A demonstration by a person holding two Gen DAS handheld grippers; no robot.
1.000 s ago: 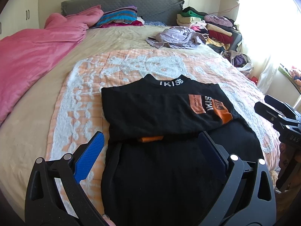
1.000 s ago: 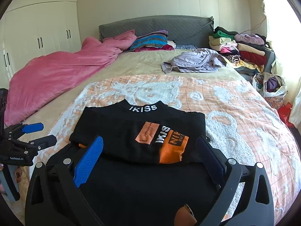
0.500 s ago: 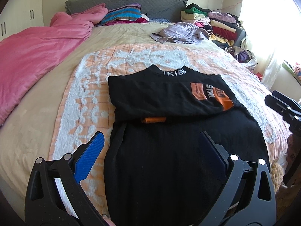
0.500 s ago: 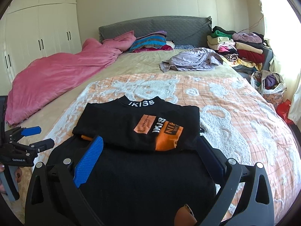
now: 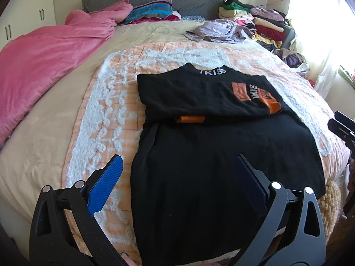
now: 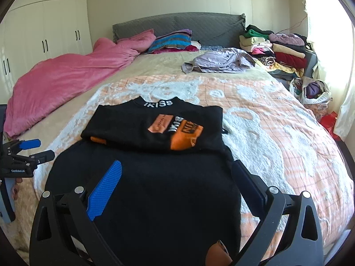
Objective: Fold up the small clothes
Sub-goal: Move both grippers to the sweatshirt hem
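You are standing at the foot of a bed (image 6: 155, 66) with a grey headboard (image 6: 177, 25), a pink duvet (image 5: 44, 62) heaped along one side and a stack of folded clothes (image 6: 281, 48) beside the window. On the orange-and-white blanket (image 6: 277, 133) the black shirt (image 5: 221, 155) lies flat, its top part folded down over the body so the collar lettering and orange print face up. Your left gripper (image 5: 177, 181) hovers over the shirt's near hem with jaws wide apart, holding nothing. Your right gripper (image 6: 177, 184) hovers likewise, spread open and empty. Whether either fingertip touches the cloth is hard to tell.
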